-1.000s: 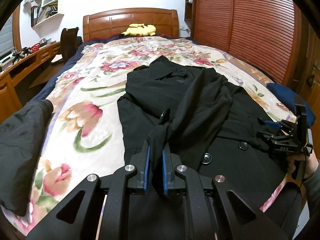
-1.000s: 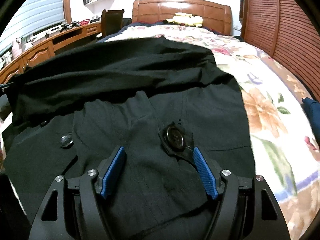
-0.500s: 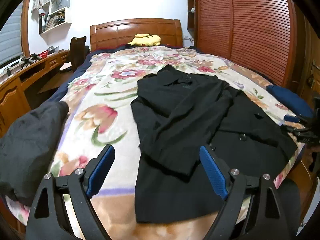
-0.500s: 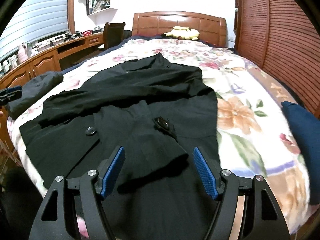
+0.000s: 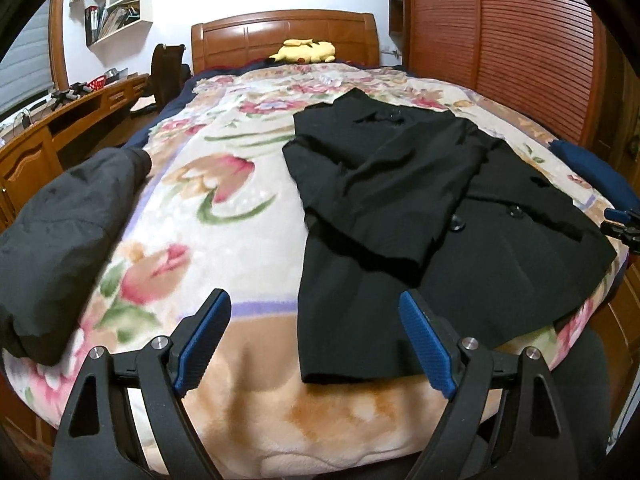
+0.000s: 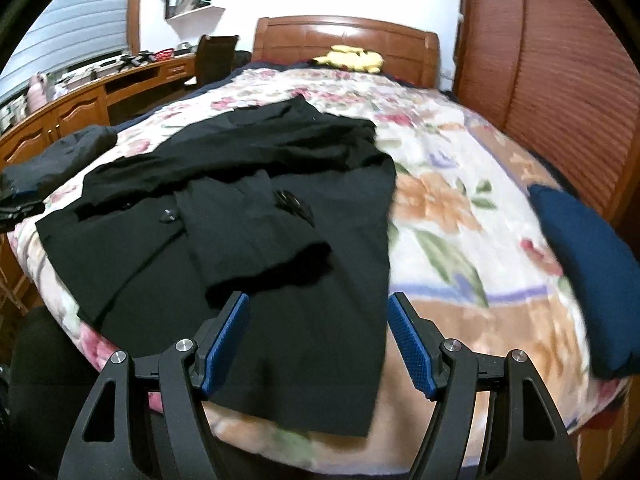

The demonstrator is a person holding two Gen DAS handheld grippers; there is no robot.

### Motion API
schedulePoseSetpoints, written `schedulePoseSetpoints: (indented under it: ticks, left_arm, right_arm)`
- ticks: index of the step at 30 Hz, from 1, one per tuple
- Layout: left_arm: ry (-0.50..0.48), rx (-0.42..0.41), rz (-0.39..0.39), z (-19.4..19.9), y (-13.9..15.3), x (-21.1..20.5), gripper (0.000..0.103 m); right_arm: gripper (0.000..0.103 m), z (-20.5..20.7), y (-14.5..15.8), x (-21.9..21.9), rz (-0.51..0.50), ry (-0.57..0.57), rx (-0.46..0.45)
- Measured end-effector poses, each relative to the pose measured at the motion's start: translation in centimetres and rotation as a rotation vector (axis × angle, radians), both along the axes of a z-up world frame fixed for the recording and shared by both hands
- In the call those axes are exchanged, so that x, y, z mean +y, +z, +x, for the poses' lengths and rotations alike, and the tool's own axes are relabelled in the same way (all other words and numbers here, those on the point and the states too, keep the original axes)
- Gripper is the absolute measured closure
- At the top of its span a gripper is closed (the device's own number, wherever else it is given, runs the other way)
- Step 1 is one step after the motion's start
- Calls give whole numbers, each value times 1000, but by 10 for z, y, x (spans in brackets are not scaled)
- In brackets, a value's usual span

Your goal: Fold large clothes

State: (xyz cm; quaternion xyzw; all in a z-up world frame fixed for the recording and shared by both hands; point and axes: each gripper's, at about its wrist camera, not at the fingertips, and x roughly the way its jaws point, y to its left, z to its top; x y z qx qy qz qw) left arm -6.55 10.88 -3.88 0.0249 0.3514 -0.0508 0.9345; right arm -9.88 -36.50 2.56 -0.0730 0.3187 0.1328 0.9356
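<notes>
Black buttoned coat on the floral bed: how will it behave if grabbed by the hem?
The black buttoned coat is probably floppy: its folded sleeves drape flat. Likely heavyish, since the cloth looks thick, with crisp edges. It may drag rather than slide on the fuzzy floral blanket.

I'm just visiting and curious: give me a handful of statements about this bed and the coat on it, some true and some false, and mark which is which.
1. The black coat lies on the bed with both sleeves folded across its front. True.
2. The left gripper is clamped on a sleeve. False: its jaws stand open with nothing pinched between them.
3. A yellow plush toy sits by the headboard. True.
4. The right gripper holds a coat button. False: its jaws are open and empty.
5. The floral blanket is plain white. False: it carries large flowers.
</notes>
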Motion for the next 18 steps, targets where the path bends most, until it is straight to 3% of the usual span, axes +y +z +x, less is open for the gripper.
schedulePoseSetpoints:
  ticks: [14, 16, 18]
  left_arm:
    - [-11, 54, -25, 0, -25, 1, 21]
    - [-11, 51, -31, -1, -25, 1, 23]
    - [-12, 50, -42, 0, -26, 1, 35]
  right_arm:
    - [30, 8, -25, -5, -24, -7, 80]
    - [30, 8, -25, -5, -16, -7, 84]
    - [30, 8, -26, -7, -15, -2, 88]
